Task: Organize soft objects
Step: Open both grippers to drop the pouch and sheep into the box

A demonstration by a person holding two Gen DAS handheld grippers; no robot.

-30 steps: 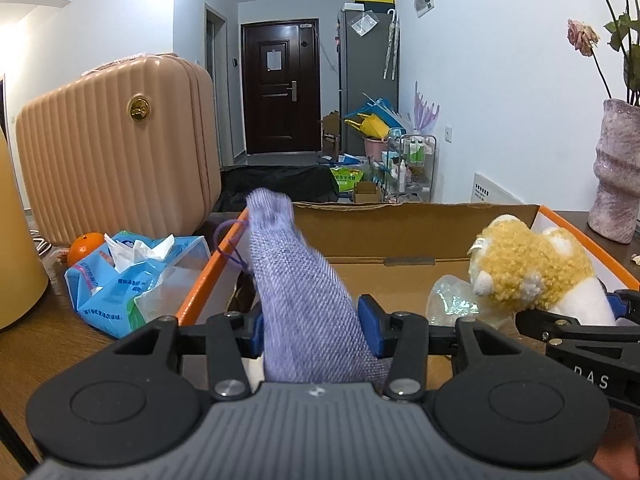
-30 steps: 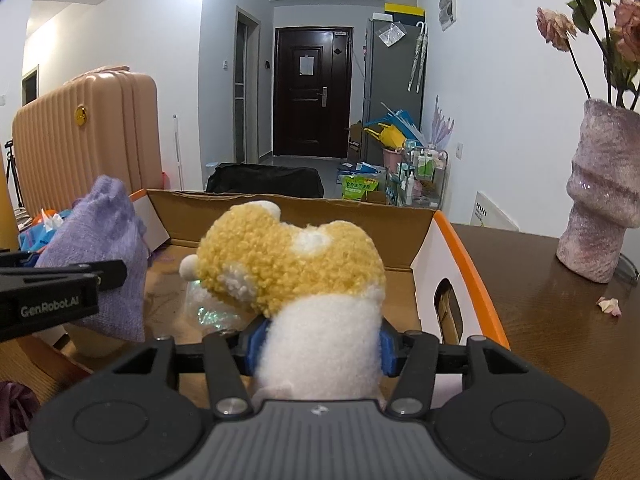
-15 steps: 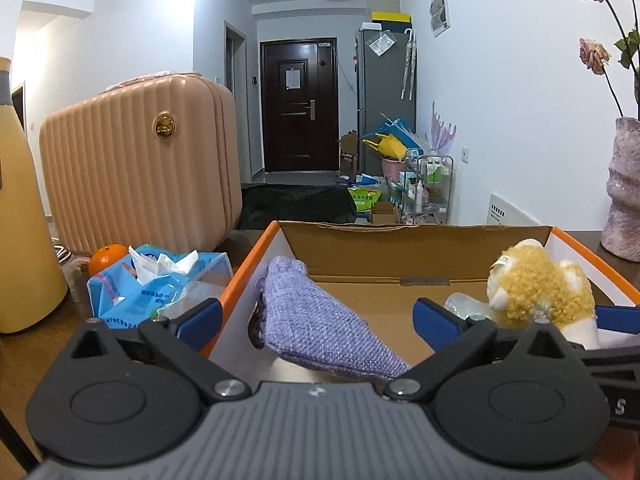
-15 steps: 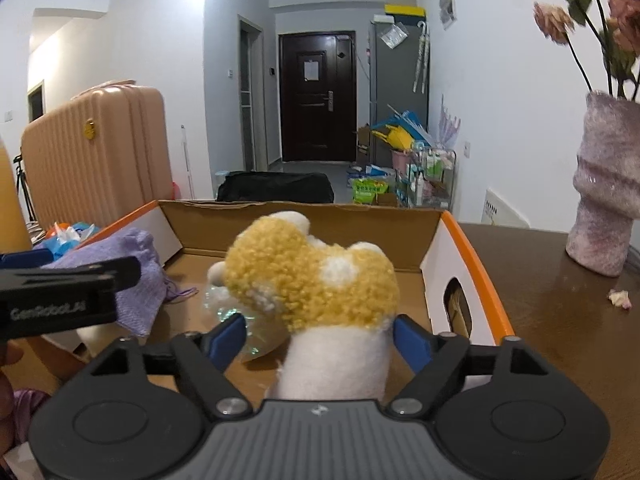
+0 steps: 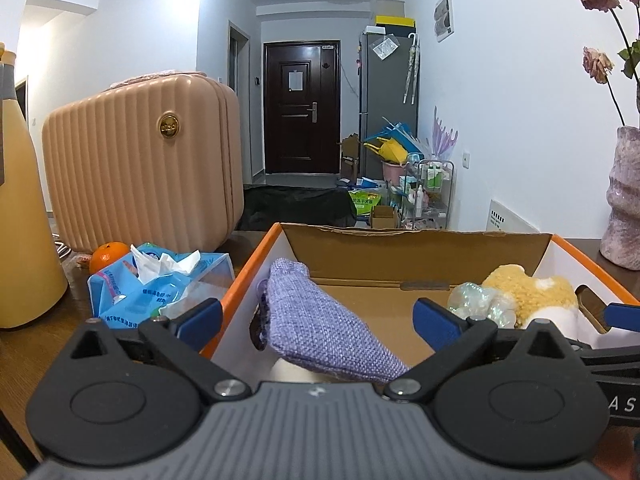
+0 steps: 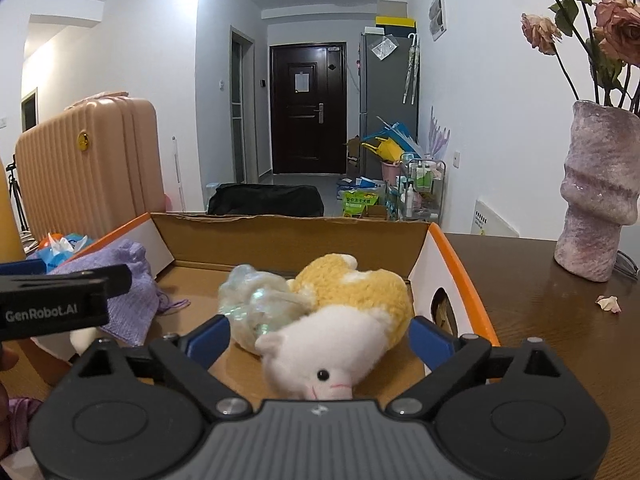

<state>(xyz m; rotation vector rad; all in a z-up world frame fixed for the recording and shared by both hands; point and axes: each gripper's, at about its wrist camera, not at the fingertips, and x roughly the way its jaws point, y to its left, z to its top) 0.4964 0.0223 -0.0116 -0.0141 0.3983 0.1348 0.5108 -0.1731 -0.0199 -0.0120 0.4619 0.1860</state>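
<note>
My left gripper (image 5: 318, 316) stands wide open over the left end of an orange-edged cardboard box (image 5: 416, 236). A purple woven pouch (image 5: 320, 328) lies loose between its blue pads, slumped against the box's left wall. My right gripper (image 6: 320, 334) is over the box's right end and its jaws are opening. A yellow and white plush toy (image 6: 352, 284) lies on its side between them, untouched by the pads. A crinkly iridescent wad (image 6: 256, 292) rests beside the plush. The pouch (image 6: 128, 280) also shows in the right wrist view behind the left gripper's finger (image 6: 60, 304).
A pink ribbed suitcase (image 5: 140, 168), a blue tissue pack (image 5: 160, 284), an orange (image 5: 108, 252) and a yellow bottle (image 5: 20, 240) stand left of the box. A mottled pink vase (image 6: 596, 200) with dried roses and a fallen petal (image 6: 608, 303) are on the wooden table to the right.
Both grippers have opened. The purple pouch dropped from upright to lying in the box. The plush tipped out of the right grip and now lies on its side.
</note>
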